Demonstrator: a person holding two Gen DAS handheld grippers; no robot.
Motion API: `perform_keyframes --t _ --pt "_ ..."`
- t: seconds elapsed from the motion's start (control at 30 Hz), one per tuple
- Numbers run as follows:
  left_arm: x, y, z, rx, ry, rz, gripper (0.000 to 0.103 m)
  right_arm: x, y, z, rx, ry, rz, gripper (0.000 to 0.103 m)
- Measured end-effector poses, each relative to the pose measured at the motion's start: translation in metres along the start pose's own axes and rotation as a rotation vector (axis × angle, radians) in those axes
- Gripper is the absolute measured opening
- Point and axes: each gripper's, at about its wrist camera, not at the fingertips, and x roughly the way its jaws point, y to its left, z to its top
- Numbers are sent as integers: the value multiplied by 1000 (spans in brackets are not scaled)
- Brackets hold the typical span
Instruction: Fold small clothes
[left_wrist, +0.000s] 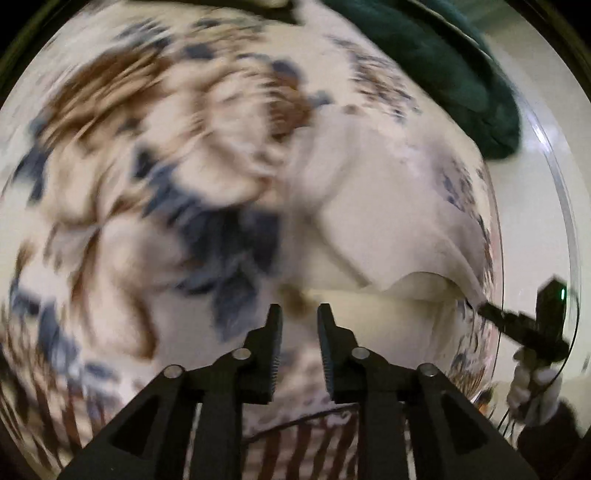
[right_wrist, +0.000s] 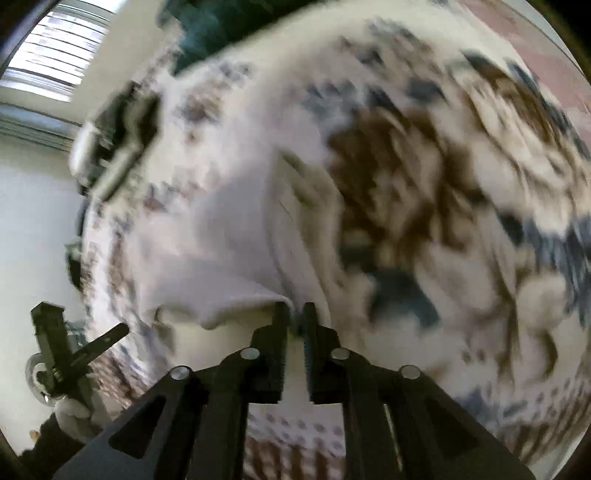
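A small plain white garment (left_wrist: 388, 206) lies on a white cloth printed with brown and blue patches (left_wrist: 147, 166). My left gripper (left_wrist: 299, 317) hovers close over the printed cloth by the garment's near edge, jaws slightly apart with nothing between them. My right gripper (right_wrist: 295, 317) is shut on the garment's edge (right_wrist: 236, 306), which lifts into a fold. The right gripper also shows in the left wrist view (left_wrist: 487, 308), pinching the garment's right edge. The left gripper shows in the right wrist view (right_wrist: 122, 330). Both views are motion-blurred.
A dark green cloth (left_wrist: 443, 66) lies at the far side, also seen in the right wrist view (right_wrist: 221, 26). A window with blinds (right_wrist: 55, 48) is at the upper left. A white-gloved hand (left_wrist: 532, 387) holds the right gripper.
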Motion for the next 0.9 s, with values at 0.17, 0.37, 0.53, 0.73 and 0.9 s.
perform_keyframes --t 0.17,0.37,0.53,0.73,0.9 --pt "-12 7 29 -192 -71 -131 56 -18 -25 1 187 -60 30 56" --pt "44 -14 66 -270 0 -140 52 12 -31 15 409 1 105 58" --pt "37 -40 55 -143 -65 -33 3 42 -20 4 463 83 110 8" --pt "-1 -38 43 -187 -121 -66 3 7 4 5 370 -13 54 7" --pt "24 -17 36 -197 -45 -7 3 7 -7 15 351 12 -3 7"
